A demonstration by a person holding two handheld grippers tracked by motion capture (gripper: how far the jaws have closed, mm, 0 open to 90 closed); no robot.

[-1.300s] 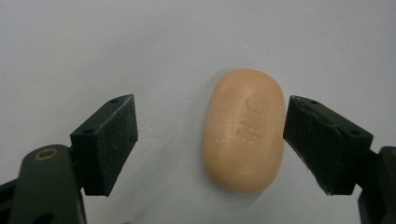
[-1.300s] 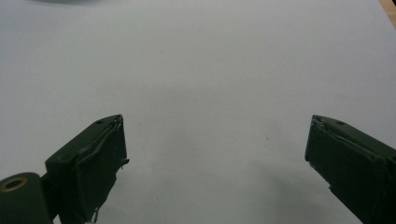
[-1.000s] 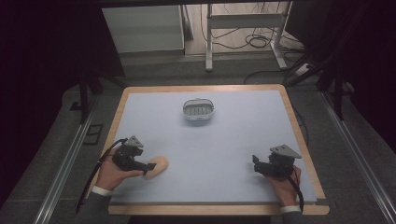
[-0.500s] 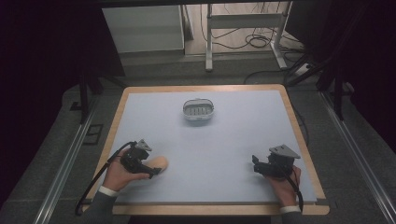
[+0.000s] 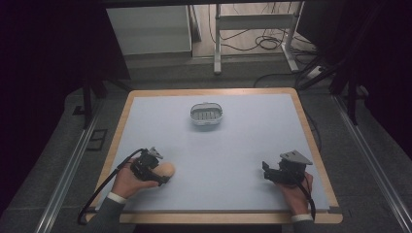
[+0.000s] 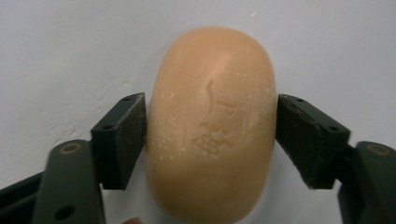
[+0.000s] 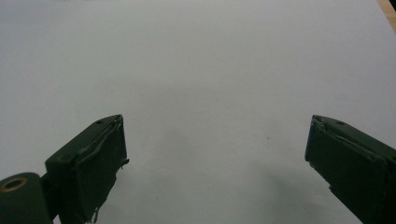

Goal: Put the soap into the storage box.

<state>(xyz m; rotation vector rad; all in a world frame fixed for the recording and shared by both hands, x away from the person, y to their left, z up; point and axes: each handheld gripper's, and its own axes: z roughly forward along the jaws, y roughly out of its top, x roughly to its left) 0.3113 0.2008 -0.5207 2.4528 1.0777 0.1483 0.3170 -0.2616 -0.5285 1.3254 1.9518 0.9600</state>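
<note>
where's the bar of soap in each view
High view: the peach-coloured oval bar of soap lies near the table's front-left corner, at the left gripper.
Left gripper view: it sits at the centre of the picture, between the two black jaws, whose pads have just closed onto its sides.
Right gripper view: the soap is not in this picture.
Shared landmark: the pale blue-grey tabletop under everything.

Both grippers [image 5: 164, 171] [image 5: 266, 171] are black with trailing black cables, screw-holed fingers [image 6: 122, 135], and grey sleeves with white cuffs.
</note>
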